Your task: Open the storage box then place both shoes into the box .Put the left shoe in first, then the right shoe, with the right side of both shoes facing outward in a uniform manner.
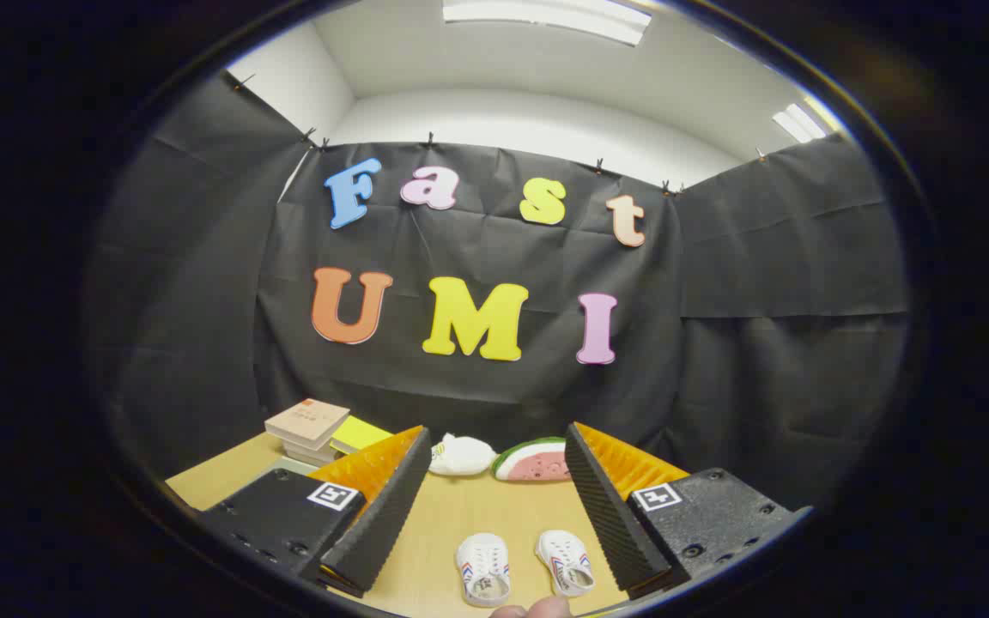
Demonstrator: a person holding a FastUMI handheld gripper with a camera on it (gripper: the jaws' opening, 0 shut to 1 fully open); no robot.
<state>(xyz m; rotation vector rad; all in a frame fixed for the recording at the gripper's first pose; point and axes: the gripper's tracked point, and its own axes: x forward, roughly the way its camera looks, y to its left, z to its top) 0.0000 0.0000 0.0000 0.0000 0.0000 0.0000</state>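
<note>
Two small white shoes with red and blue stripes lie side by side on the wooden table, toes pointing away from me: the left shoe [483,568] and the right shoe [565,562]. Both rest low between my fingers, near their base. My gripper [497,433] is open, held above the table with its fingers spread wide and nothing between the tips. A fingertip of a person's hand [536,609] shows just behind the shoes.
Beyond the fingertips, at the back of the table [469,506] by the black cloth wall, lie a white plush toy [460,456] and a watermelon-slice toy [534,461]. A stack of books [309,427] and a yellow pad [361,433] sit back left.
</note>
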